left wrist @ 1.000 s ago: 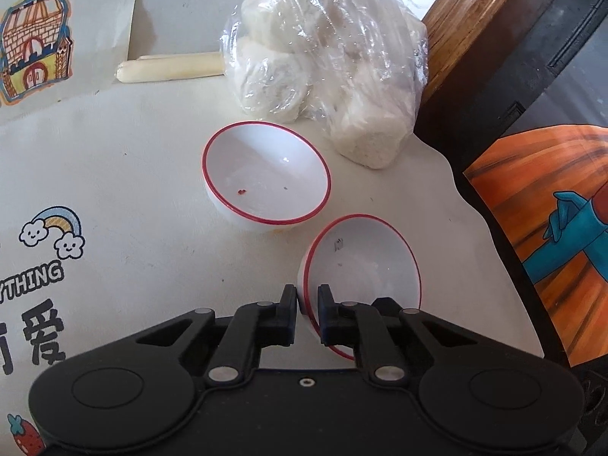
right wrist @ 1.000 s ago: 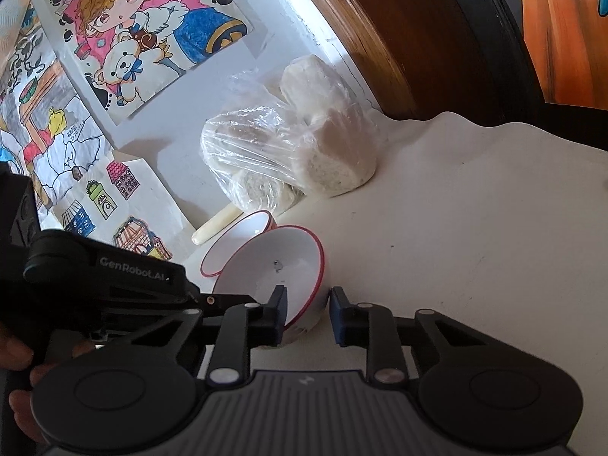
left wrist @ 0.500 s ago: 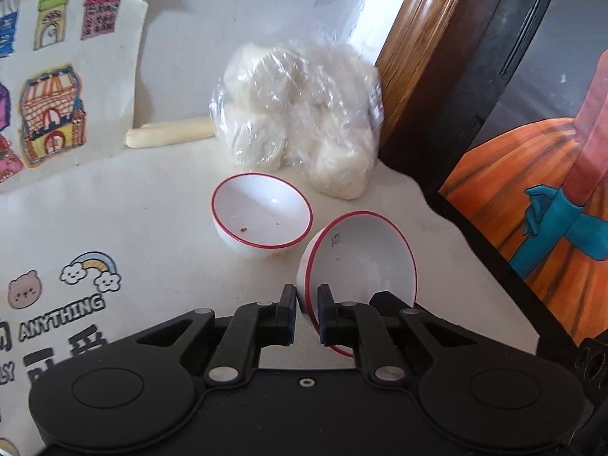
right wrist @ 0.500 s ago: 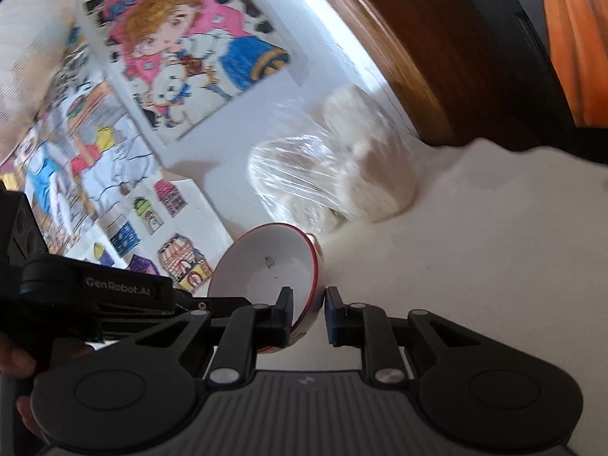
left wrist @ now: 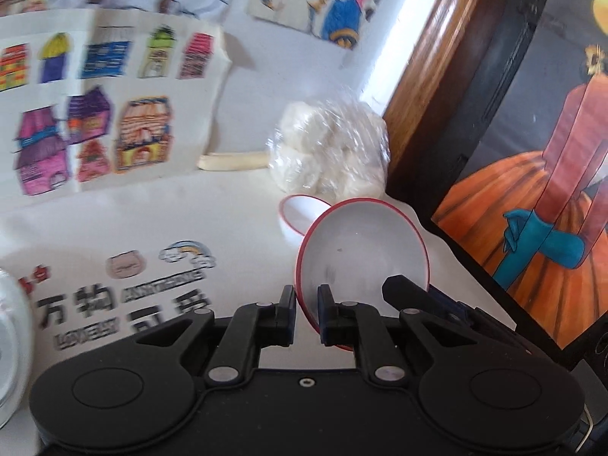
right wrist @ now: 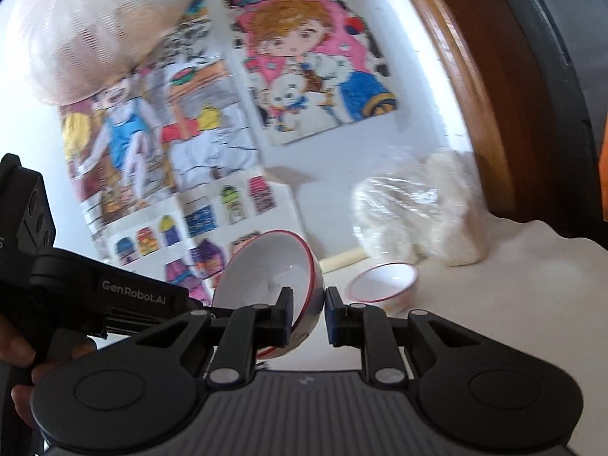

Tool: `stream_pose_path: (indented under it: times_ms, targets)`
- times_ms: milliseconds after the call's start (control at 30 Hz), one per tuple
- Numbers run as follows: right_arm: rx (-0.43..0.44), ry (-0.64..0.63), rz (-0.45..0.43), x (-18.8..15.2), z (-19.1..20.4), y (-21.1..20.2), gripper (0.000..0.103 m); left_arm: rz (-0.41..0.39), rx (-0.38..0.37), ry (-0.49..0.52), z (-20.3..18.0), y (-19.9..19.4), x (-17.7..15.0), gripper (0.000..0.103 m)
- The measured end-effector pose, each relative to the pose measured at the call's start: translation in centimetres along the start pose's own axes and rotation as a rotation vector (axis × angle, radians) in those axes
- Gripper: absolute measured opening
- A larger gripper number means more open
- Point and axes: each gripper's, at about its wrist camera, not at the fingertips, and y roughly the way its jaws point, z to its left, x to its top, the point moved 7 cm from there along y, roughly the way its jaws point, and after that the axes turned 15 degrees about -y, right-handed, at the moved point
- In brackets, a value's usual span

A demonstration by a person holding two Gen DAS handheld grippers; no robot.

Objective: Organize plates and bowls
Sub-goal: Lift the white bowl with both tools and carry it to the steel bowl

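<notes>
A white bowl with a red rim (left wrist: 361, 250) hangs tilted above the table, gripped from two sides. My left gripper (left wrist: 307, 296) is shut on its near rim. In the right wrist view the same bowl (right wrist: 266, 266) has its wall clamped in my right gripper (right wrist: 307, 298), one finger inside and one outside. The left gripper's black body (right wrist: 95, 292) reaches in from the left, held by a hand (right wrist: 19, 345). A second red-rimmed bowl (left wrist: 294, 209) (right wrist: 383, 283) stands upright on the white tablecloth (left wrist: 228, 220), beyond the held one.
A clear bag of white buns (left wrist: 330, 152) (right wrist: 418, 220) and a cream stick (left wrist: 233, 161) lie by the wall. Coloured drawings (left wrist: 95, 121) lean there. A wooden frame (left wrist: 425, 76) and a pumpkin painting (left wrist: 532, 228) close off the right. A pale dish (left wrist: 7, 342) sits at the left edge.
Both grippers have risen with the bowl and pulled back from the bag. The second bowl now sits farther off. The right gripper's fingers closed onto the bowl's wall.
</notes>
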Motion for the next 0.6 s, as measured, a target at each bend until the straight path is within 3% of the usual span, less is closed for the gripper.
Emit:
stream_pose_path:
  times_ms: [467, 600]
  targets:
    - [0.128, -0.039, 0.013, 0.0, 10.6, -0.3, 0.02, -0.148, 0.022, -0.042, 7.8, -8.7, -0.9, 0.012]
    - [0.169, -0.035, 0.042, -0.7, 12.8, 0.0, 0.02, -0.151, 0.092, -0.039, 9.4, -9.7, -1.6, 0.012]
